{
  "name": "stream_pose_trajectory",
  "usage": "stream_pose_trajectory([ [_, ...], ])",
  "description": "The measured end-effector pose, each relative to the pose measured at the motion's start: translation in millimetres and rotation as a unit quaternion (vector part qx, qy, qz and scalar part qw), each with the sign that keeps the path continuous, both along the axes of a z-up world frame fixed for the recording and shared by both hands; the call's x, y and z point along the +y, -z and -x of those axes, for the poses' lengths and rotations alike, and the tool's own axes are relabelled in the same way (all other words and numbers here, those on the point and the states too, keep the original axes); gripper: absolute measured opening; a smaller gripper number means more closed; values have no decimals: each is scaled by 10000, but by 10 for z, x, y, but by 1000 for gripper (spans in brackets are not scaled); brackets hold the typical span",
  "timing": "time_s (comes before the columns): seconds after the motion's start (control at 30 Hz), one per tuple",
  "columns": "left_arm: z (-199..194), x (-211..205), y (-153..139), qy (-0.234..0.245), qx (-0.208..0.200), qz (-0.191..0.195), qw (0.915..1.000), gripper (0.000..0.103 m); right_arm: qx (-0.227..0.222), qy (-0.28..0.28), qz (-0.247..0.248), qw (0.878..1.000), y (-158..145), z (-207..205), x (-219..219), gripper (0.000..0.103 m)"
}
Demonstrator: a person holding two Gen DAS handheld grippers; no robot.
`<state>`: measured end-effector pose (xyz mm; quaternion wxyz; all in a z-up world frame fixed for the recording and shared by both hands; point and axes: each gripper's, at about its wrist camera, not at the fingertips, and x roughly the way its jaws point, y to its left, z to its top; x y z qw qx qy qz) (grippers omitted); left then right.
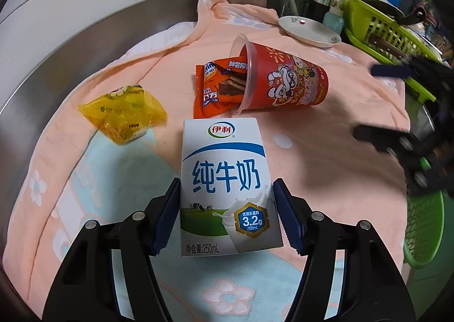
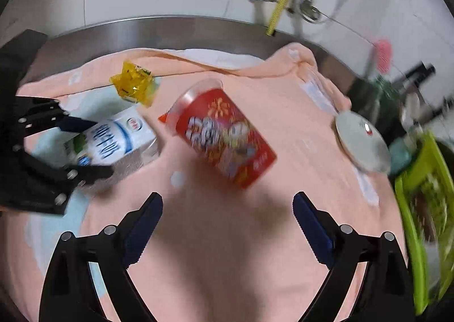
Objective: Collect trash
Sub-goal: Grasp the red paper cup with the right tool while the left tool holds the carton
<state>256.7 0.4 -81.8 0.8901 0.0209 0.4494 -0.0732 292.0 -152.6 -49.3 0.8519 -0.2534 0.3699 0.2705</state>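
A white and blue milk carton (image 1: 227, 186) lies on the peach towel (image 1: 326, 129) between the fingers of my left gripper (image 1: 227, 208), whose blue pads sit at its two sides with a small gap. A red printed cup (image 1: 286, 78) lies on its side beyond it, with an orange snack wrapper (image 1: 218, 86) in its mouth. A yellow wrapper (image 1: 124, 112) lies to the left. My right gripper (image 2: 228, 222) is open and empty, just short of the red cup (image 2: 224, 137). The carton (image 2: 113, 140) and the left gripper (image 2: 76, 149) show at the left of the right wrist view.
A white plate (image 1: 309, 30) sits at the towel's far right edge. A green dish rack (image 1: 388, 38) with utensils stands on the right. A steel counter rim (image 1: 85, 47) and a tiled wall with pipes run behind. A green basket (image 1: 422, 222) sits lower right.
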Motion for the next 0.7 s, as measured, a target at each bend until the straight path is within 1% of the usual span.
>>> stream_pose_trajectory([
  [0.1,30,58,-18,36,-25,-23,10000,64,63,-205,95,9997,17,-165,124,90],
  [0.2,83,147,-35,35,-6,36,10000,64,109,-463,387,9981,90,-321,271,90],
  [0.27,137,208,-46,49,7,89,9999,64,93,-656,629,9958,154,-419,380,90],
  [0.33,173,244,-48,54,-2,63,10000,64,67,-768,837,9935,215,-492,469,90],
  [0.57,273,376,-53,57,35,102,9999,64,173,-1189,1320,9839,440,-691,780,90],
  [0.63,278,389,-47,60,45,78,9999,64,183,-1204,1468,9816,511,-729,841,90],
  [0.7,281,406,-44,55,75,98,9999,64,306,-1179,1508,9810,584,-783,870,90],
])
